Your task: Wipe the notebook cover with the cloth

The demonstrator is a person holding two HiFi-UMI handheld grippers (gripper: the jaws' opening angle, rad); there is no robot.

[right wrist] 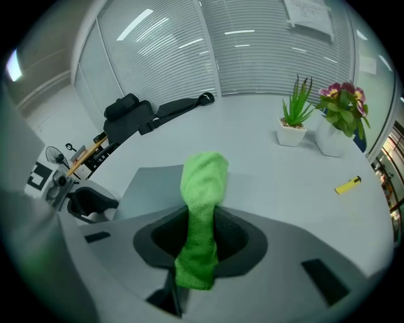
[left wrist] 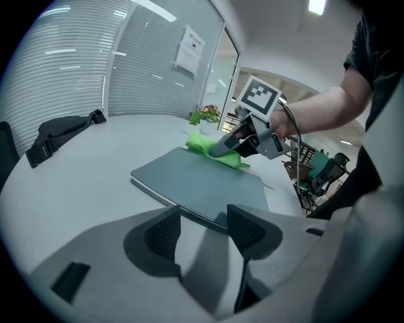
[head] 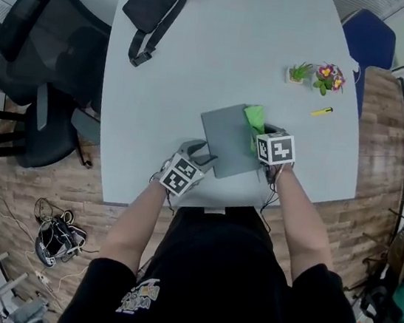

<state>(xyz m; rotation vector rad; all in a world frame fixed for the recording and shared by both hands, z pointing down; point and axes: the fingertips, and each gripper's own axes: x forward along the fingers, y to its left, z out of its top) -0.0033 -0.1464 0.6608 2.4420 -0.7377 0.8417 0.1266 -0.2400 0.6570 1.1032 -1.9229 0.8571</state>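
A grey notebook (head: 227, 140) lies closed on the pale table, also seen in the left gripper view (left wrist: 196, 180). My right gripper (head: 264, 132) is shut on a green cloth (head: 254, 117). The cloth (right wrist: 202, 189) sticks out forward between the pads, and its free end rests on the notebook's far right corner (left wrist: 214, 148). My left gripper (head: 204, 154) stands open at the notebook's near left corner. The corner edge shows just beyond its two fingertips (left wrist: 165, 232), with nothing held between them.
A black sling bag (head: 160, 6) lies at the table's far left. Two small potted plants (head: 300, 72) (head: 329, 76) and a yellow marker (head: 322, 111) sit to the far right. A black office chair (head: 44, 60) stands left of the table, a blue chair (head: 370, 39) beyond it.
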